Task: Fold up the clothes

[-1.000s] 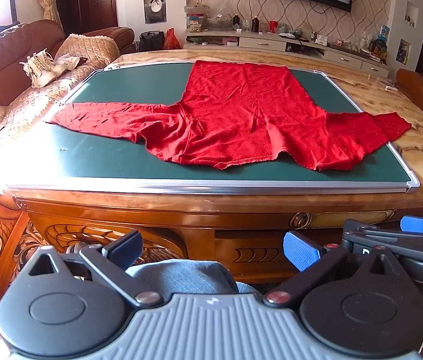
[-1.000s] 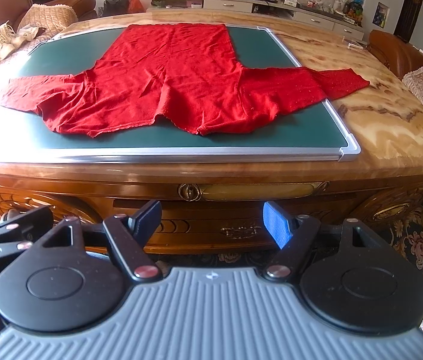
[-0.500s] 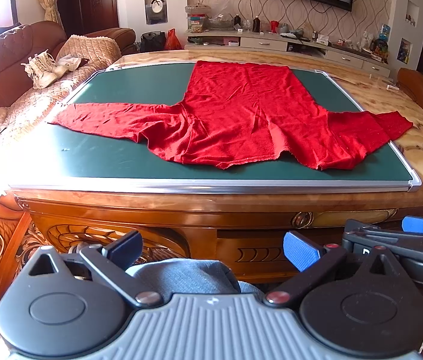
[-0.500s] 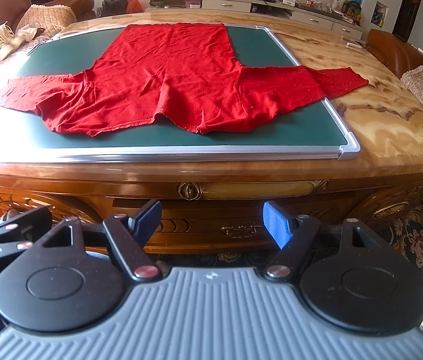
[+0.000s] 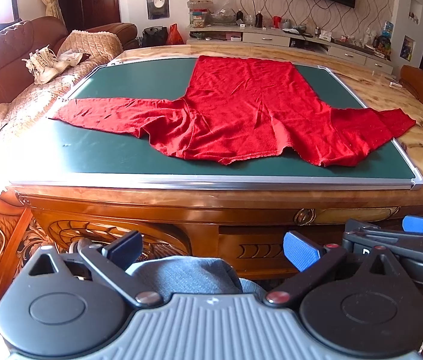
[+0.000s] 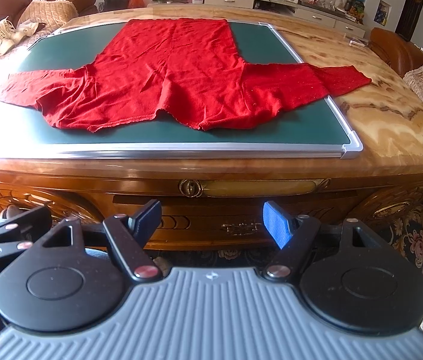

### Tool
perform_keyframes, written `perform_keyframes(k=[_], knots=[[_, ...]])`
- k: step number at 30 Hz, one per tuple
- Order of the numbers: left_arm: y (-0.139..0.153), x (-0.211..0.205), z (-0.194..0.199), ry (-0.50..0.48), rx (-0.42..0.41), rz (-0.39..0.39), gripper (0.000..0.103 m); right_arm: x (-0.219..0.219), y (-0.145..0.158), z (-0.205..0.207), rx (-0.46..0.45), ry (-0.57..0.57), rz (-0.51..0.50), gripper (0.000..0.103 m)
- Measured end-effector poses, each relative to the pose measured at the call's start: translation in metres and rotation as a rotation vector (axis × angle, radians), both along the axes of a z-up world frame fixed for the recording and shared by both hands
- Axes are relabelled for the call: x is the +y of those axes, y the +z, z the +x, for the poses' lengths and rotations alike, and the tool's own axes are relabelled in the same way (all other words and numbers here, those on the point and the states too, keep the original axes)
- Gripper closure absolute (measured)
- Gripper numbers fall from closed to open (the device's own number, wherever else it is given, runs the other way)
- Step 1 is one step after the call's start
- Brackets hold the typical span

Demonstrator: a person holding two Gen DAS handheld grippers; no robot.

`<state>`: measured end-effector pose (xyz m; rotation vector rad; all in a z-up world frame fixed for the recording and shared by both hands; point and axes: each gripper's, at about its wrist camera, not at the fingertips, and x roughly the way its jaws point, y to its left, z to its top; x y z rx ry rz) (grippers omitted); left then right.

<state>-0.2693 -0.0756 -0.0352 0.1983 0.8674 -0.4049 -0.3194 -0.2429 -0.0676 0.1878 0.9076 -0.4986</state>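
A red long-sleeved top (image 5: 241, 114) (image 6: 169, 75) lies spread flat on a green board (image 5: 106, 156) (image 6: 301, 126), its neckline toward me. One sleeve reaches left; the other runs right, past the board's metal edge onto the tabletop. My left gripper (image 5: 211, 247) is open and empty, held low in front of the table, well short of the garment. My right gripper (image 6: 213, 219) is open and empty too, level with the table's drawer front. In the left wrist view, the right gripper (image 5: 421, 234) shows at the lower right.
The board rests on a large carved wooden table (image 5: 271, 201) (image 6: 391, 126) with a marble-like top. A brown sofa (image 5: 7, 69) with shoes on it stands to the left, brown chairs (image 6: 397, 48) to the right. A person's knee in grey cloth (image 5: 187, 276) is below the left gripper.
Both views have shifted only slightly; the table sits a touch lower in the left wrist view. The garment has not moved and both grippers stay open.
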Motion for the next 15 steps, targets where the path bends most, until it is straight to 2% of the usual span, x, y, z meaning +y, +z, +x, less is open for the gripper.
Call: perform_keyframes(k=[15], knots=[[-0.0008, -0.0019, 0.0011, 0.001, 0.009, 0.015, 0.0, -0.0026, -0.0029, 0.0033, 0.005, 0.008, 0.009, 0.02]])
